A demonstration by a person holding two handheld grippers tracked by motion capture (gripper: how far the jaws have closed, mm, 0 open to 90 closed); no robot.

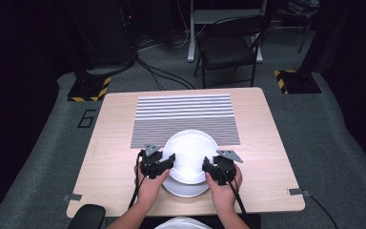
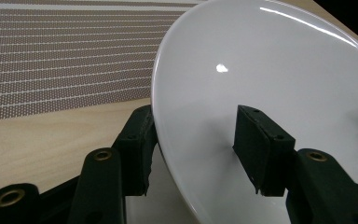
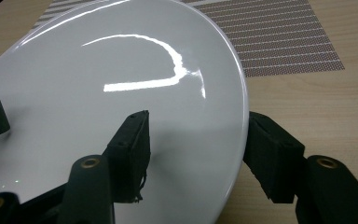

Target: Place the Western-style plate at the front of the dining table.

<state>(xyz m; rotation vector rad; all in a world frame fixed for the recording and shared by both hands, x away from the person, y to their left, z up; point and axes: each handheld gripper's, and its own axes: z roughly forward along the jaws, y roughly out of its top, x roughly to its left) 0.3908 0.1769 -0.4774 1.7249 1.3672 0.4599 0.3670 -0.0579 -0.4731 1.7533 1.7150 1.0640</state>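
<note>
The white plate [image 1: 189, 155] is gripped on opposite edges, lifted just above a second plate [image 1: 187, 189], at the near edge of the striped mat [image 1: 186, 114]. The left gripper [image 1: 164, 162] and right gripper [image 1: 211, 166] are each clamped on its rim, equally near.
</note>
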